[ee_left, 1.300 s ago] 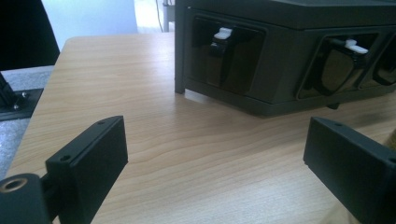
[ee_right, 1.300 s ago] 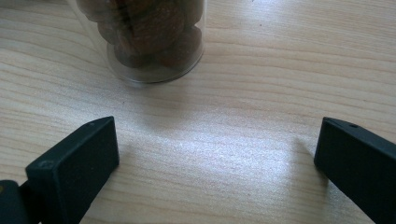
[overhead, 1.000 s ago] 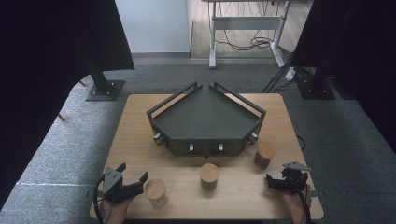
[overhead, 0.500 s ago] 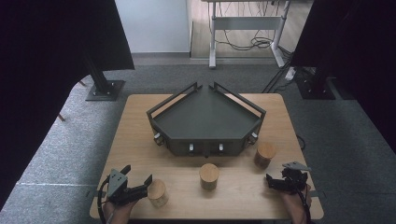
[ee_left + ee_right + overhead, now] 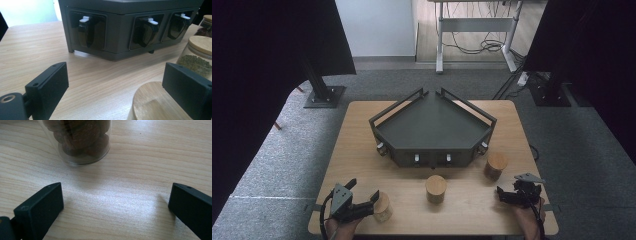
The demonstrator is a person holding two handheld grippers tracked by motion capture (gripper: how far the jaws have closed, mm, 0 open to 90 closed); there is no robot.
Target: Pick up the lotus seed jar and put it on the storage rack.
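Observation:
Three glass jars with wooden lids stand on the wooden table in front of a dark angular rack [image 5: 432, 127]. My left gripper [image 5: 363, 191] is open at the front left. Its right jaw is beside the left jar [image 5: 382, 207]; I cannot tell whether they touch. In the left gripper view that jar's lid [image 5: 152, 102] sits low and right between my open left gripper [image 5: 116, 75]. Beyond it stand the middle jar [image 5: 197, 56], with green contents, and a third jar [image 5: 206, 25]. My right gripper [image 5: 504, 195] is open at the front right. In the right gripper view a jar of brown nuts [image 5: 77, 140] stands ahead of my open right gripper [image 5: 115, 202].
The rack's front face carries three dark dispensers with white levers [image 5: 85, 20]. The middle jar [image 5: 436, 188] and the right jar [image 5: 495, 166] stand between the rack and the front edge. Around the table are grey carpet, black curtains and a stand base [image 5: 324, 95].
My left gripper has edged right toward the left jar, so its right jaw is now beside the jar. The right gripper and all jars have stayed put.

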